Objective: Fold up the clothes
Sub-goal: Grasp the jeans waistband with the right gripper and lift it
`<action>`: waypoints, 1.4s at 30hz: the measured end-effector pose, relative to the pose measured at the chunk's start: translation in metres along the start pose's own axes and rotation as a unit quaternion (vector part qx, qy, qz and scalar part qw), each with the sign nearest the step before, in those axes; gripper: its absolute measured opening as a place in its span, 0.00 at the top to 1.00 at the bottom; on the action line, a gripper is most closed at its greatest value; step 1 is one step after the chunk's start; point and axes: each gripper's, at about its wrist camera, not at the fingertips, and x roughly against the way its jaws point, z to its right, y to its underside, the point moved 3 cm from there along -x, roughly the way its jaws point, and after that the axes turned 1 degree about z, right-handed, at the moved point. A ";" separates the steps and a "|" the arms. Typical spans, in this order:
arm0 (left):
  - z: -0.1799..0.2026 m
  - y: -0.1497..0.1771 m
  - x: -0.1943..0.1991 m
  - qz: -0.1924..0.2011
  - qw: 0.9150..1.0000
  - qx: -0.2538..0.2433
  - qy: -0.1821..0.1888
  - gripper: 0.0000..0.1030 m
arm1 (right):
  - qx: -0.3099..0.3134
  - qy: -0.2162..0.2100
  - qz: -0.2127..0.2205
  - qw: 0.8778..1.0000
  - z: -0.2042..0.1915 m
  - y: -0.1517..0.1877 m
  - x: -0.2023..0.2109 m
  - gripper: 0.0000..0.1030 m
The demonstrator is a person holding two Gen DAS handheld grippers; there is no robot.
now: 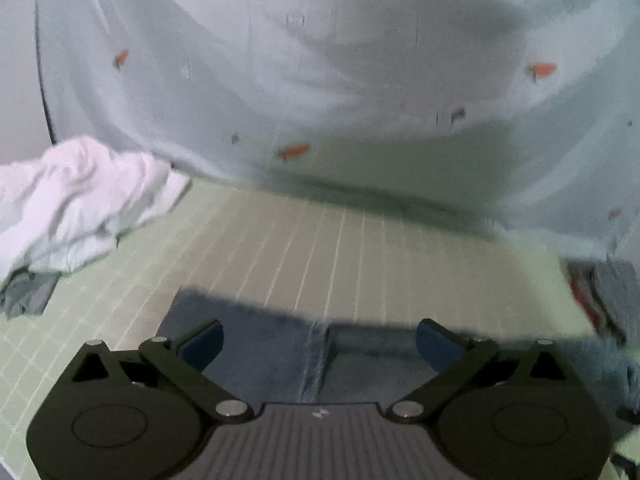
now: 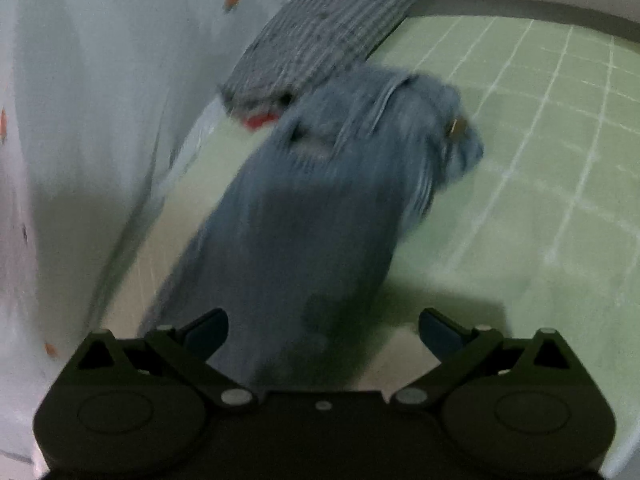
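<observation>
A pair of blue jeans [image 2: 320,208] lies on the green grid mat [image 2: 540,140], stretching away from my right gripper [image 2: 323,336] toward its waistband and button. The right gripper is open, its fingers either side of the near end of the jeans. In the left wrist view the jeans [image 1: 280,356] lie flat under my left gripper [image 1: 319,344], which is open with a seam running between its fingers. The views are blurred.
A crumpled white garment [image 1: 80,196] and a grey cloth [image 1: 28,296] lie at the left of the mat [image 1: 360,248]. A folded striped garment [image 2: 320,40] over something red sits beyond the jeans. A pale sheet with orange marks [image 1: 320,80] hangs behind.
</observation>
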 end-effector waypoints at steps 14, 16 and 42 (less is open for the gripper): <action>0.058 -0.019 -0.029 -0.006 0.998 -0.020 -0.065 0.00 | -0.078 -0.051 0.048 0.994 0.023 -0.082 -0.044 0.07; 0.061 -0.017 -0.033 -0.021 0.998 -0.018 -0.063 0.00 | -0.075 -0.056 0.045 0.995 0.022 -0.080 -0.041 0.36; -0.062 0.022 0.021 -0.076 0.992 0.033 -0.099 0.00 | 0.307 -0.125 0.074 0.940 -0.197 0.041 0.059 0.77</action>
